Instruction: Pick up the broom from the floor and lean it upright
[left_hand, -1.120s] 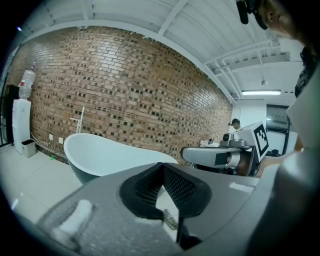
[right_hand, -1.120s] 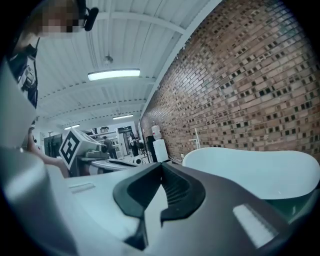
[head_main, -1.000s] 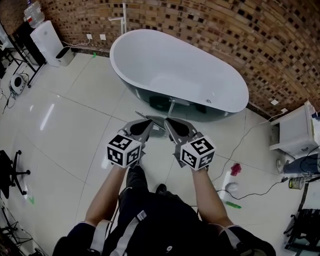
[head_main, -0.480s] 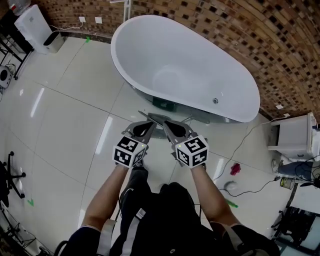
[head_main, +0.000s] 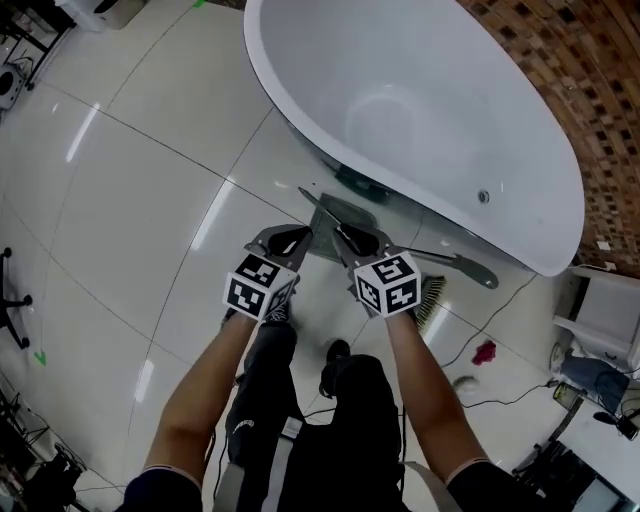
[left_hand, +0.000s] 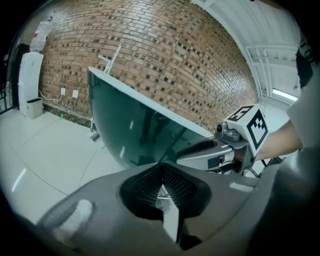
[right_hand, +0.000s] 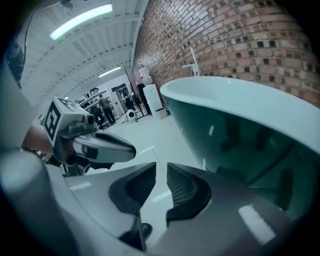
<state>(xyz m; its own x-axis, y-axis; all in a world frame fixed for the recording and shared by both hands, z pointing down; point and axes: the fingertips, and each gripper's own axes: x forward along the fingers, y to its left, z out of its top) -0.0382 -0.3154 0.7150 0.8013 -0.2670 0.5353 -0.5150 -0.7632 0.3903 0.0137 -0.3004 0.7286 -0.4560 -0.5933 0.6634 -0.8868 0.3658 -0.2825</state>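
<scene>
The broom lies flat on the tiled floor beside the tub's base: a grey handle and a dark bristle head to the right of my hands. A grey flat piece lies just ahead of both grippers. My left gripper is shut, its ribbed pads touching with nothing in them. My right gripper has just been opening; a narrow gap shows between its pads and nothing is in it. Both point down at the floor side by side, above and left of the broom.
A large white bathtub with a dark green outer wall fills the space right in front. A brick wall stands behind it. A cable, a red item and a white cabinet are on the right. The person's shoe is below the grippers.
Both grippers have dropped toward the floor and come closer to the tub. The broom's bristle head and handle have come into sight on the right.
</scene>
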